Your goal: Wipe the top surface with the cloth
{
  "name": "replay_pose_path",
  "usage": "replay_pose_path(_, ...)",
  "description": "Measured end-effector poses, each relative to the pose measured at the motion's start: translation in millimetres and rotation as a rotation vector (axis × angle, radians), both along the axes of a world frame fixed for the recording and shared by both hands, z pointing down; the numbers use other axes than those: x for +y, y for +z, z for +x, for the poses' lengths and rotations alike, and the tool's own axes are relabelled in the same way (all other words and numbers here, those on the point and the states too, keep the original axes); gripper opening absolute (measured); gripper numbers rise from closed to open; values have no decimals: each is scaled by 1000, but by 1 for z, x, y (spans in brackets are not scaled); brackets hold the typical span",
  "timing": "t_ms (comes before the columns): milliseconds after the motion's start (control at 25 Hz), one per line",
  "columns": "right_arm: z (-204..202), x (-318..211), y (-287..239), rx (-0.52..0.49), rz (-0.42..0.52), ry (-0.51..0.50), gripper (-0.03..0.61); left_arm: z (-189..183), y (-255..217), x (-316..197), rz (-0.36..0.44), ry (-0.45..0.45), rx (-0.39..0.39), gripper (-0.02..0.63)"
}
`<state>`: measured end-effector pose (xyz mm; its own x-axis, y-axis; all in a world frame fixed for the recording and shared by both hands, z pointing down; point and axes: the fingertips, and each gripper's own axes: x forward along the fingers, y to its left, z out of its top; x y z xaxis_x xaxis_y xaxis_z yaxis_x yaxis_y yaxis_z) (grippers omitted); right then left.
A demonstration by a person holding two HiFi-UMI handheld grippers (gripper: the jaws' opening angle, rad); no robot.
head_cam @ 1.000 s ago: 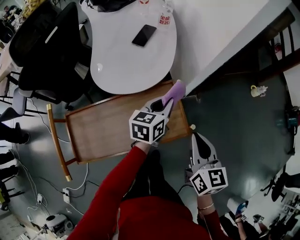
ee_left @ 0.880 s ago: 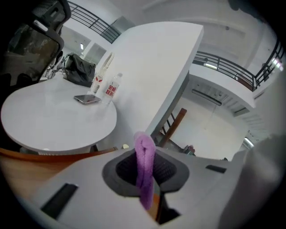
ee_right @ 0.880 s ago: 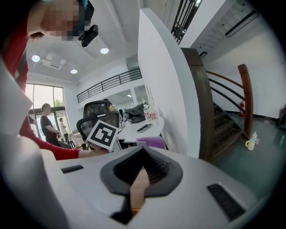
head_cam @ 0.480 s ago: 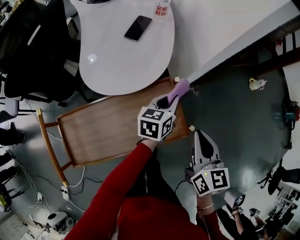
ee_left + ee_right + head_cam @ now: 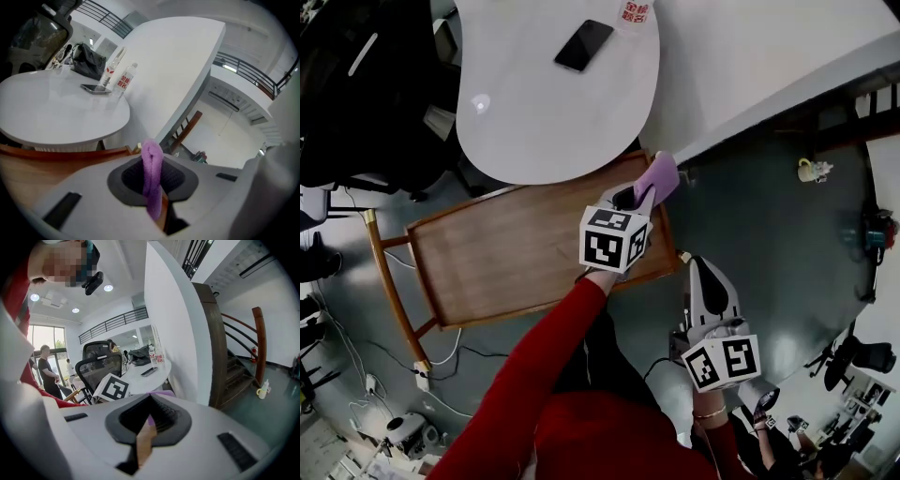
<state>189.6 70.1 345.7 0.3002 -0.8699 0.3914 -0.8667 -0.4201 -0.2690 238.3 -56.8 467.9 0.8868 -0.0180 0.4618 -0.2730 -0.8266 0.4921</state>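
Observation:
A low wooden table (image 5: 506,258) with a rimmed top stands below me. My left gripper (image 5: 636,197) is shut on a purple cloth (image 5: 657,177), which hangs over the top's far right corner. In the left gripper view the cloth (image 5: 152,174) stands folded and pinched between the jaws of the left gripper (image 5: 153,187), with the wooden top (image 5: 42,164) to its left. My right gripper (image 5: 701,269) is shut on nothing and held off the table's right side, over the dark floor. In the right gripper view the right gripper (image 5: 148,423) shows only a thin slit between its jaws.
A round white table (image 5: 553,108) overlaps the wooden table's far edge and carries a phone (image 5: 583,45) and bottles (image 5: 123,79). A white partition wall (image 5: 750,56) runs on the right. Black office chairs (image 5: 356,84) stand at the left. Cables (image 5: 403,361) lie on the floor.
The left gripper stays at the wooden top's far right corner with the cloth, which now shows broader over that corner. The right gripper has hardly moved.

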Motion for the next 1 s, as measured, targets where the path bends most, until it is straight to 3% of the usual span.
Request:
replay_pose_path(200, 1, -5, 5, -11, -19, -36, 12, -17, 28, -24, -27, -94, -93, 51)
replay_pose_path(360, -5, -21, 12, -24, -23, -96, 11, -62, 40, -55, -39, -209, -134, 51)
replay_pose_path(520, -23, -47, 16, -31, -12, -183, 11, -139, 46, -99, -38, -379, -171, 51)
replay_pose_path(640, -39, -70, 22, -39, -5, -265, 12, -202, 45, -131, 7, -495, -214, 51)
replay_pose_path(840, -79, -119, 45, -61, -39, -418, 12, -312, 49, -176, 98, -665, -337, 51)
replay_pose_path(1000, -100, -126, 56, -87, -42, -467, 12, -376, 49, -184, 185, -765, -459, 51)
